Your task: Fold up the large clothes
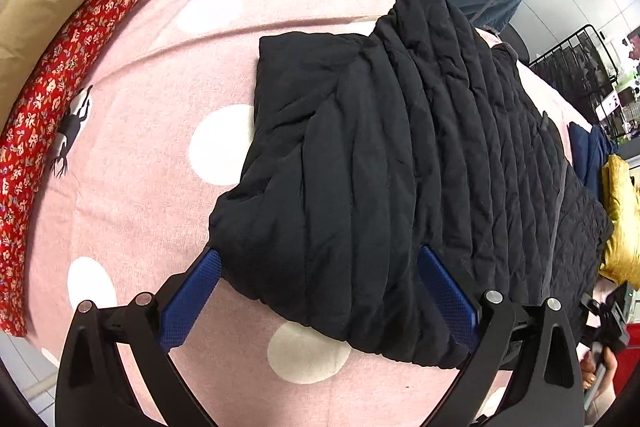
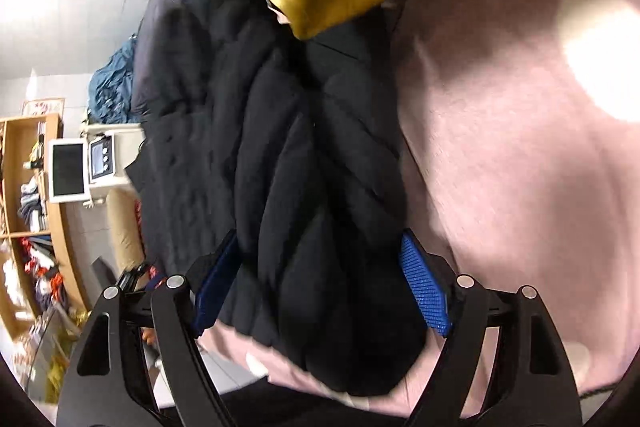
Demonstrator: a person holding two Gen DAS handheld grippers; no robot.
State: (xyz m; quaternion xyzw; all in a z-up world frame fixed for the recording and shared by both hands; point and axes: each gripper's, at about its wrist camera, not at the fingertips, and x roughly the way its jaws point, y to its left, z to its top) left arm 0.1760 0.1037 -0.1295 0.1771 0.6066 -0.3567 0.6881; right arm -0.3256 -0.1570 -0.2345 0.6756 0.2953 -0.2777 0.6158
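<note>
From the left wrist, the left gripper (image 1: 318, 271) stood spread wide astride the near edge of the black quilted puffer jacket (image 1: 400, 155), which lay on the pink white-dotted bedsheet (image 1: 132, 163).

From the right wrist, the right gripper (image 2: 320, 259) likewise straddled the jacket (image 2: 280, 155) wide, unclosed. Both should probably pinch together, level.

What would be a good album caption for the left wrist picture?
Open left gripper straddling the near edge of a black quilted coat on a pink polka-dot bedsheet.
</note>
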